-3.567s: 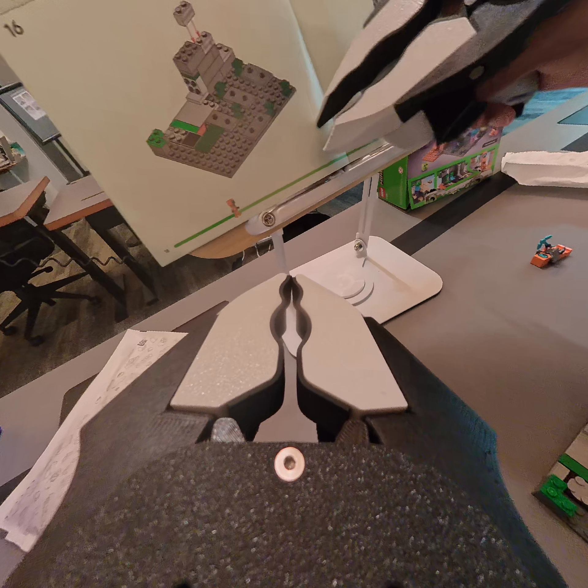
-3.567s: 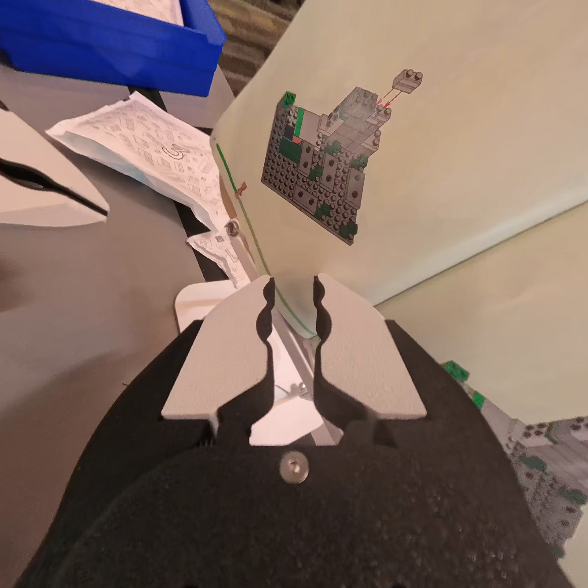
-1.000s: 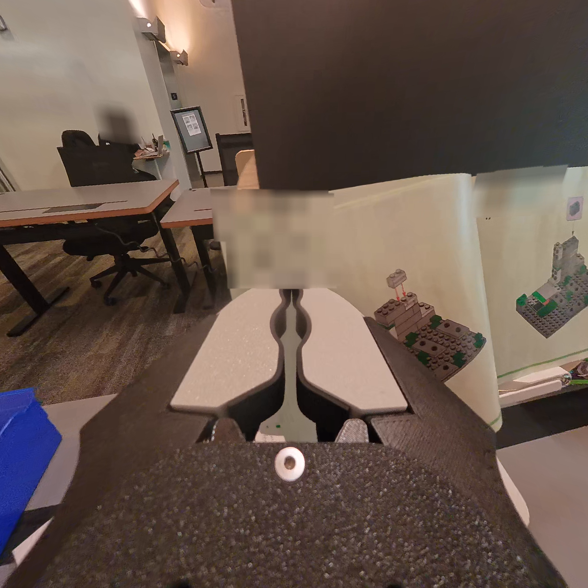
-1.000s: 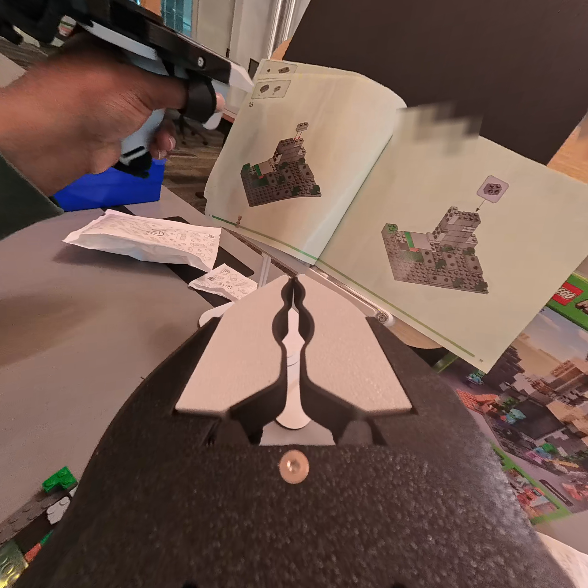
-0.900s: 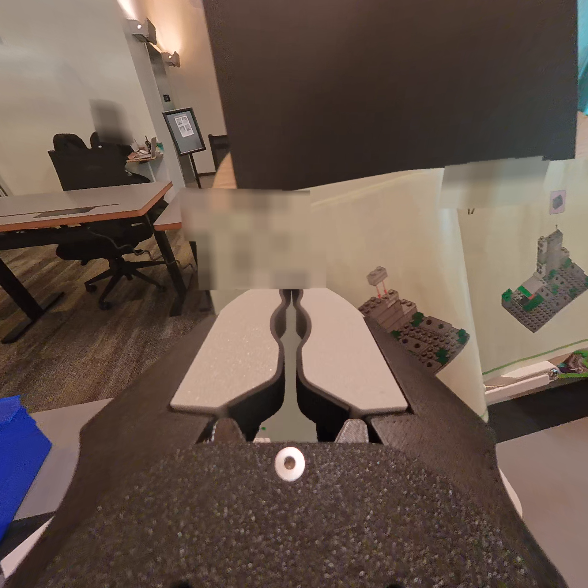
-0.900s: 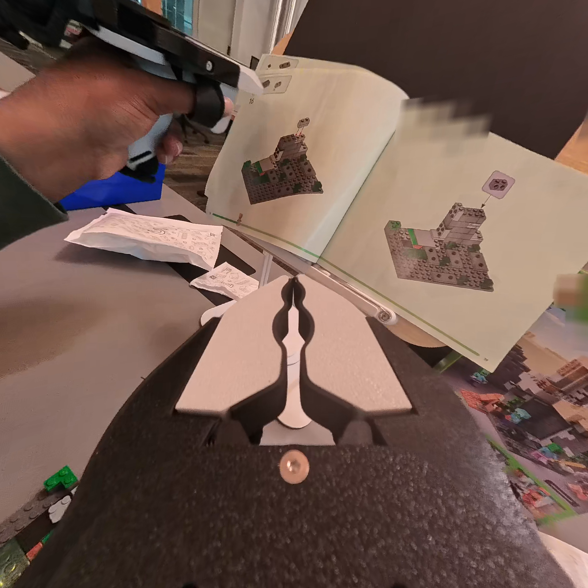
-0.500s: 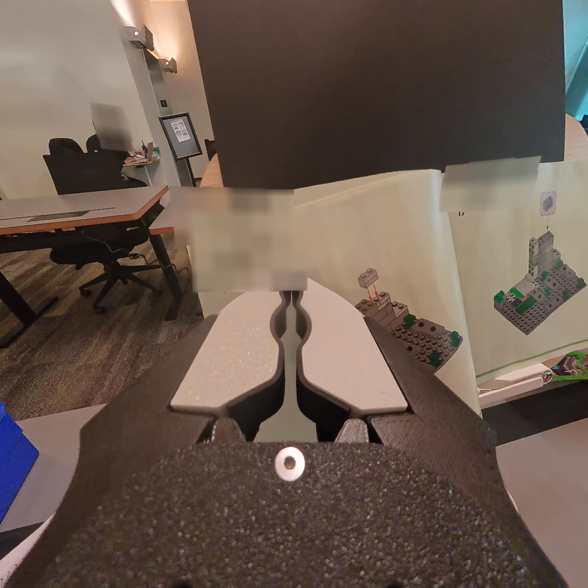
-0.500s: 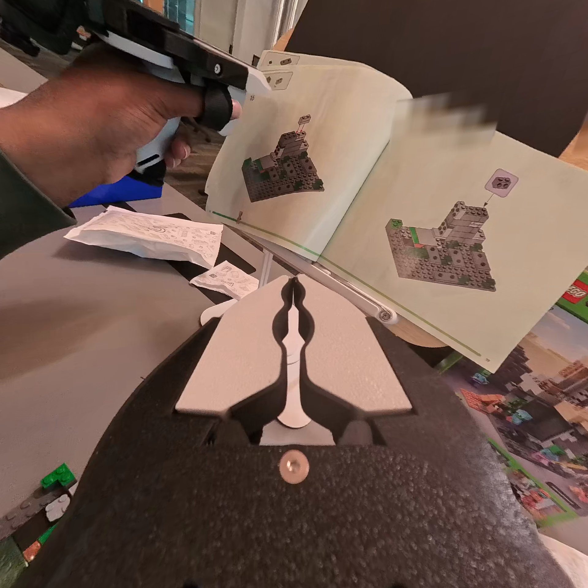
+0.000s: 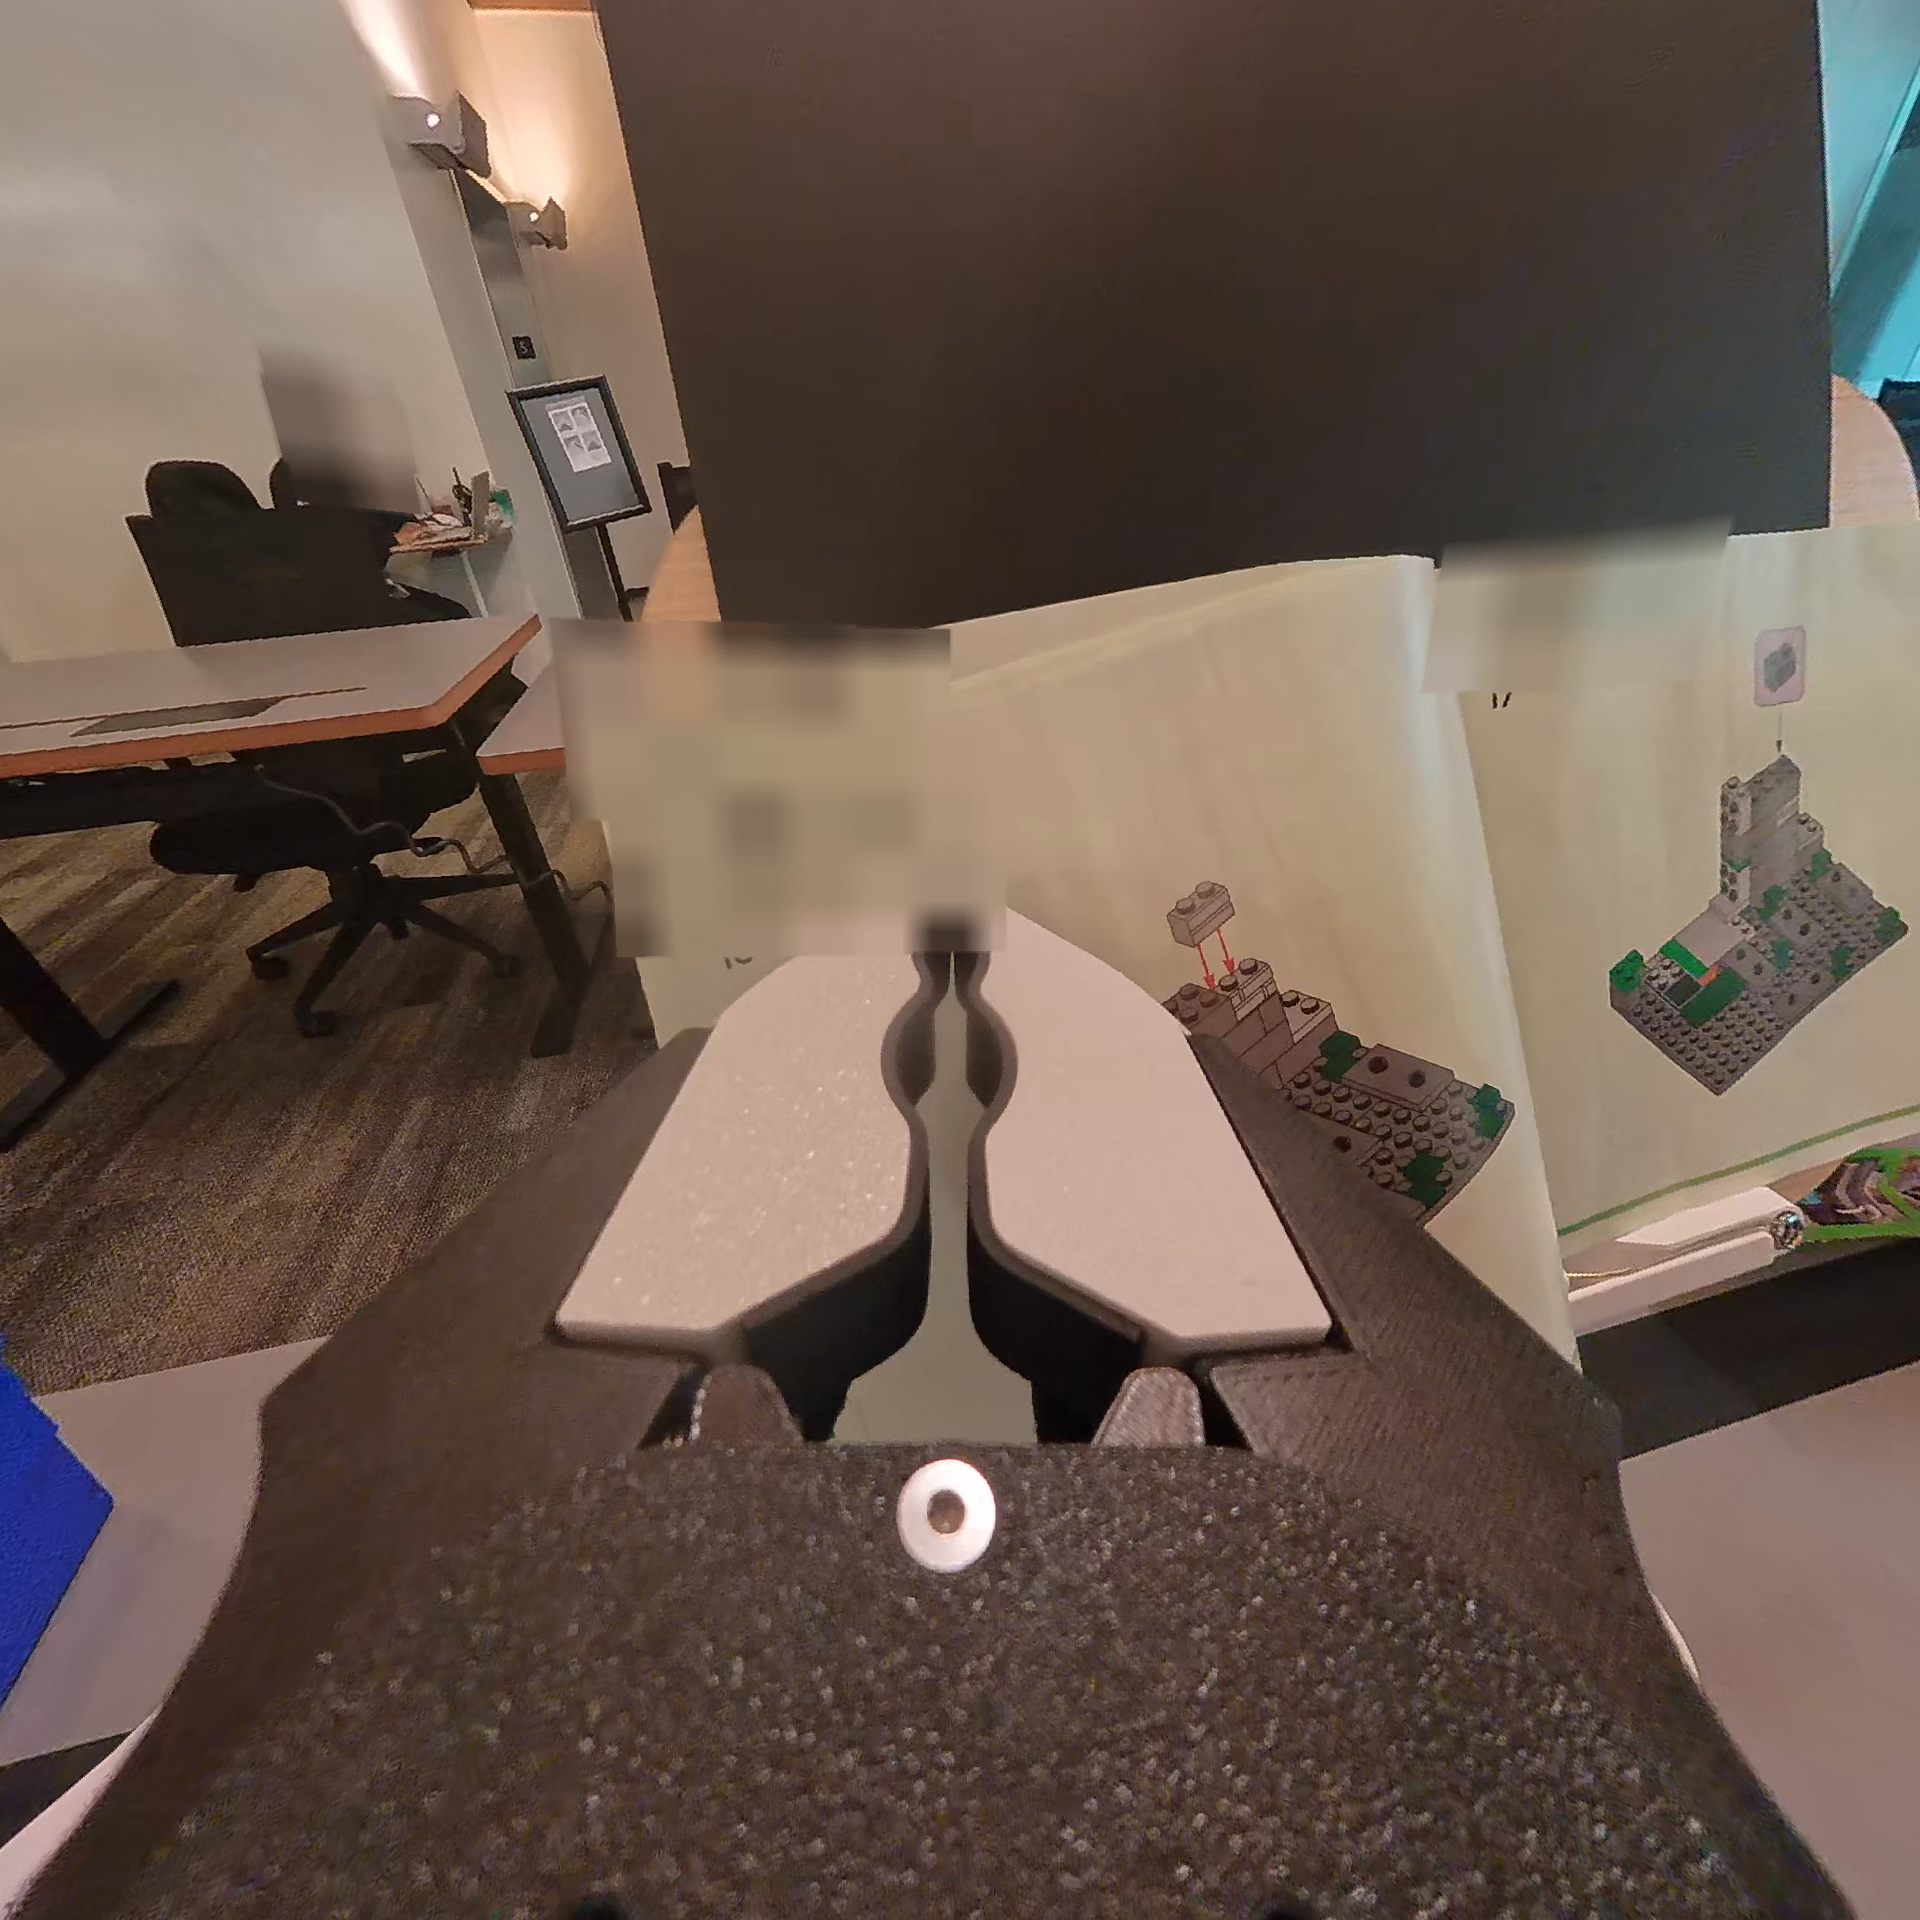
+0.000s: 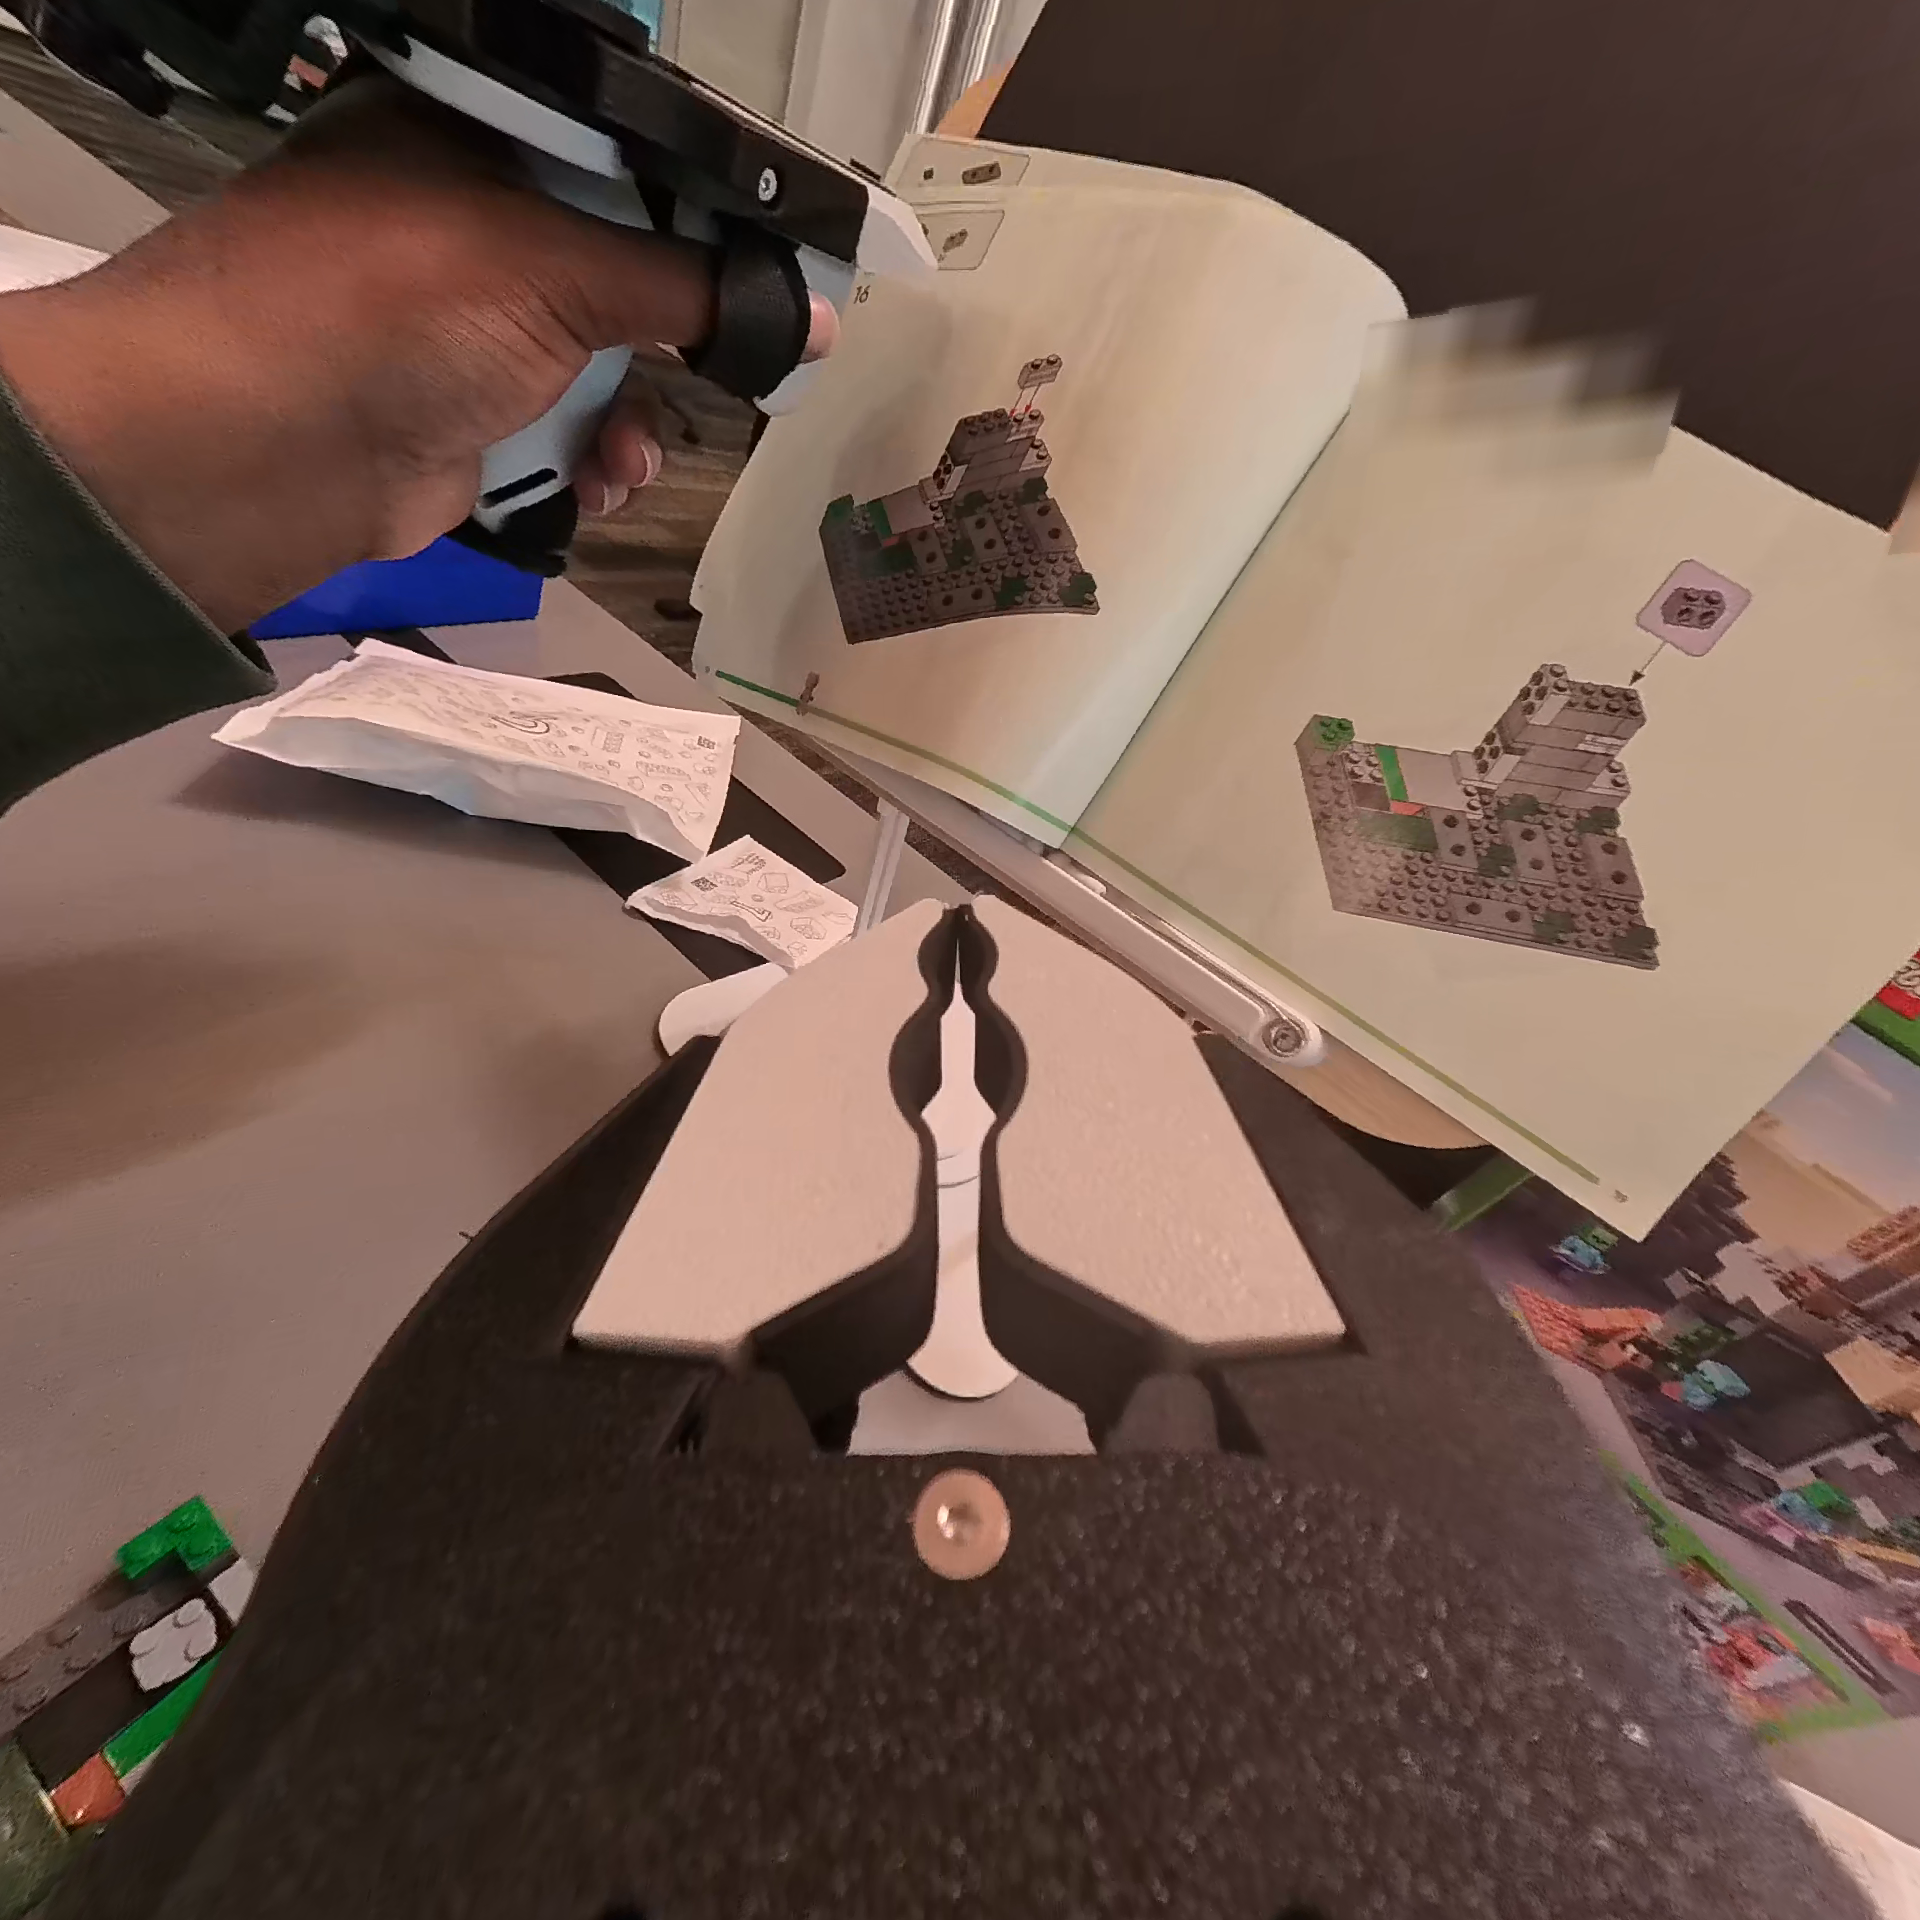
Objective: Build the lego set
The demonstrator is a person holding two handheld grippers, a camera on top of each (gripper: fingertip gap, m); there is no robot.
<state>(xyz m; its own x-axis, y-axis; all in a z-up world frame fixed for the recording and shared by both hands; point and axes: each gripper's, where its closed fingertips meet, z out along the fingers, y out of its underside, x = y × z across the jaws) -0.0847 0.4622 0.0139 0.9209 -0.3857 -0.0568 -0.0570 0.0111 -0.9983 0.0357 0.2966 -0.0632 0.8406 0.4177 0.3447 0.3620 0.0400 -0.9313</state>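
Lego build, partly assembled, sat at the near left edge of the grey bench: dark studded plates with green, white and one reddish piece, mostly cropped by the frame. Instruction booklet, glossy pale-green paper with curved pages, stood open on a white stand; both pages carried printed drawings of a grey stepped model. Printed cardboard set box lay flat under the booklet's right side. Two crinkled white paper bags lay beyond, contents not visible. Left hand-held gripper, grainy black shell, pale matte pads, clenched on nothing, tips close before the left page. Right hand-held gripper likewise clenched, empty. Blue bin at far left, contents unseen.
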